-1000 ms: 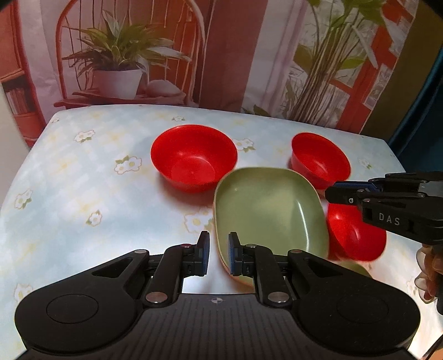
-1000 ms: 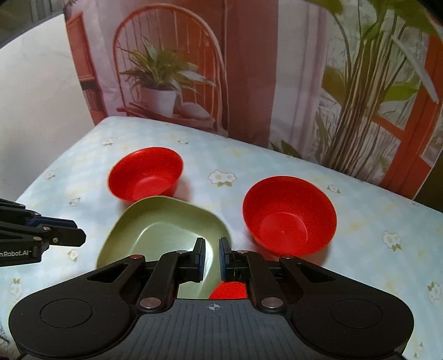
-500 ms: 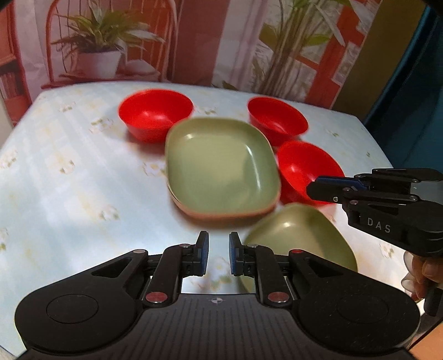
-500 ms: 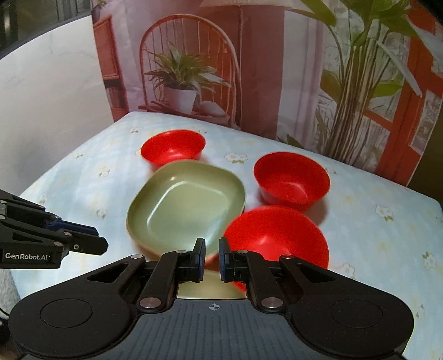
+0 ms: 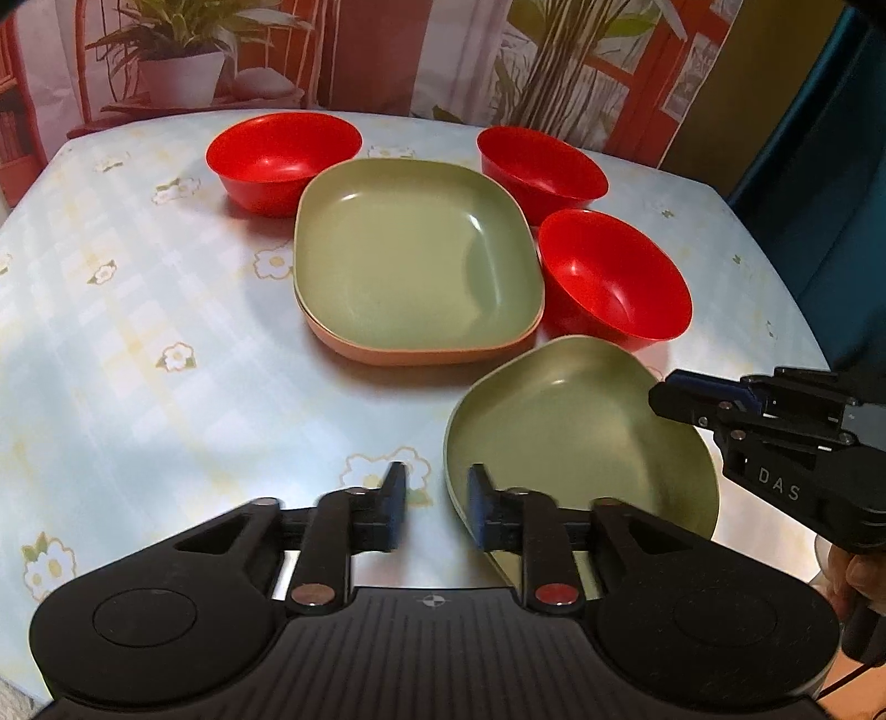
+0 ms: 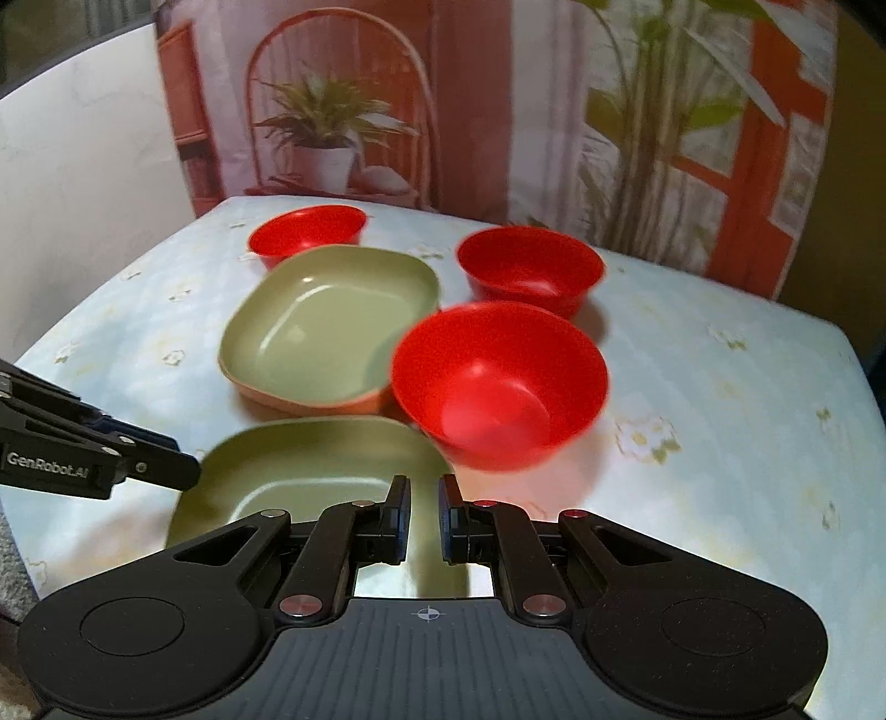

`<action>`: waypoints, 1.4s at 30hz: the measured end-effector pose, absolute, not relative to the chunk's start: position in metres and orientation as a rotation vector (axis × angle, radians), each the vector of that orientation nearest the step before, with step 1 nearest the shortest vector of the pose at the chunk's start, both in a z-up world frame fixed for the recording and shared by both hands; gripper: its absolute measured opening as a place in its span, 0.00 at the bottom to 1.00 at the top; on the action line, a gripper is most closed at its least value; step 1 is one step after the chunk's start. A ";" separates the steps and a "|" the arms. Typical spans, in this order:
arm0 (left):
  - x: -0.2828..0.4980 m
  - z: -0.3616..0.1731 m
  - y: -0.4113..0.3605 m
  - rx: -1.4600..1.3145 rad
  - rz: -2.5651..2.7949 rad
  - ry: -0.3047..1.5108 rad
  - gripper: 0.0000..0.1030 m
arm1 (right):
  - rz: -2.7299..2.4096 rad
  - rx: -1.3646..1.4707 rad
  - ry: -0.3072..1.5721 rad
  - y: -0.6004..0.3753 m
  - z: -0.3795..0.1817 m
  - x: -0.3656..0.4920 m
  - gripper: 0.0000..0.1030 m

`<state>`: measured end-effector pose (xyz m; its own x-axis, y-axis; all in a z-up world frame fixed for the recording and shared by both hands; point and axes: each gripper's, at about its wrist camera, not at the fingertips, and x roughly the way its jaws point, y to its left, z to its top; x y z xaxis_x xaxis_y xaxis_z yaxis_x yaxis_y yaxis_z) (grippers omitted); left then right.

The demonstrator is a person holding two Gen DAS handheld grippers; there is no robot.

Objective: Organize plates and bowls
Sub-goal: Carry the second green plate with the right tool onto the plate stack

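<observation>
- Nearest, in the left wrist view: left gripper (image 5: 437,498) low over the table (image 5: 138,310), jaws parted with a clear gap, clamped on nothing.
- Just there too, near plate (image 5: 581,437): green, flat on the floral cloth at the near right of the table, its left rim in the gap close by the right finger (image 5: 479,501); contact impossible to tell.
- From the right wrist view: right gripper (image 6: 425,501) above the same near plate (image 6: 310,454), jaws only narrowly apart and empty, green surface showing through the gap.
- Off to the sides: right gripper (image 5: 692,401) reaching in over the plate's right rim, and left gripper (image 6: 166,473) at its left edge; jaw spacing unreadable from these side angles.
- Further back, mid-table: stack (image 5: 410,255) of a green plate nested in an orange plate (image 5: 387,354), apart from the near plate.
- Just right of the stack: near bowl (image 5: 614,282), red, upright, close beside the stack's right edge and near the far rim of the near plate; blurred in the right wrist view (image 6: 498,382).
- Behind that: right bowl (image 5: 540,166), red, upright, at the stack's far right corner.
- Across from it: left bowl (image 5: 282,155), red, upright, at the stack's far left corner.
- Farthest: backdrop (image 5: 387,50) printed with a potted plant and a chair.
</observation>
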<state>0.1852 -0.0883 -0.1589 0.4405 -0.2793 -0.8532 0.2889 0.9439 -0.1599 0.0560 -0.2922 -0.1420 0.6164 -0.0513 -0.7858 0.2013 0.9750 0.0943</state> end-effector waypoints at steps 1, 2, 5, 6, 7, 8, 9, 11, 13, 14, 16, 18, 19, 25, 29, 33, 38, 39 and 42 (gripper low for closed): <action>0.184 -0.160 -0.089 0.010 -0.355 1.057 0.32 | -0.153 0.189 0.896 -0.293 -0.144 0.053 0.10; 0.183 -0.159 -0.090 0.013 -0.361 1.057 0.32 | -0.159 0.200 0.897 -0.294 -0.146 0.051 0.10; 0.181 -0.161 -0.094 0.025 -0.378 1.063 0.32 | -0.171 0.218 0.884 -0.297 -0.147 0.044 0.10; 0.181 -0.161 -0.095 0.027 -0.383 1.066 0.33 | -0.178 0.221 0.882 -0.298 -0.147 0.044 0.11; 0.181 -0.163 -0.096 0.027 -0.388 1.072 0.33 | -0.184 0.224 0.877 -0.298 -0.147 0.043 0.12; 0.181 -0.163 -0.096 0.026 -0.390 1.076 0.33 | -0.190 0.232 0.873 -0.299 -0.147 0.042 0.14; 0.181 -0.165 -0.097 0.026 -0.394 1.082 0.33 | -0.192 0.240 0.871 -0.300 -0.147 0.041 0.15; 0.180 -0.166 -0.098 0.020 -0.402 1.087 0.33 | -0.200 0.256 0.871 -0.302 -0.150 0.040 0.15; 0.179 -0.169 -0.098 0.021 -0.404 1.097 0.33 | -0.207 0.261 0.875 -0.303 -0.154 0.039 0.15; 0.179 -0.170 -0.098 0.021 -0.405 1.104 0.33 | -0.214 0.265 0.876 -0.304 -0.155 0.037 0.15; 0.180 -0.173 -0.097 0.016 -0.408 1.122 0.33 | -0.230 0.282 0.871 -0.306 -0.159 0.034 0.16; 0.181 -0.175 -0.097 0.009 -0.413 1.133 0.32 | -0.240 0.307 0.867 -0.308 -0.163 0.031 0.16; 0.181 -0.176 -0.097 0.009 -0.417 1.134 0.31 | -0.243 0.318 0.867 -0.308 -0.164 0.030 0.16; 0.179 -0.180 -0.097 0.001 -0.442 1.143 0.22 | -0.237 0.347 0.868 -0.308 -0.173 0.023 0.16; 0.181 -0.181 -0.096 -0.008 -0.455 1.146 0.18 | -0.234 0.361 0.873 -0.307 -0.177 0.021 0.16; 0.180 -0.181 -0.097 -0.002 -0.458 1.141 0.18 | -0.229 0.356 0.871 -0.304 -0.178 0.021 0.15; 0.179 -0.180 -0.094 0.001 -0.452 1.136 0.17 | -0.219 0.357 0.874 -0.301 -0.178 0.021 0.10; 0.179 -0.179 -0.094 0.006 -0.447 1.133 0.17 | -0.216 0.360 0.876 -0.301 -0.177 0.021 0.10; 0.179 -0.176 -0.093 0.011 -0.433 1.119 0.17 | -0.204 0.366 0.877 -0.300 -0.176 0.022 0.09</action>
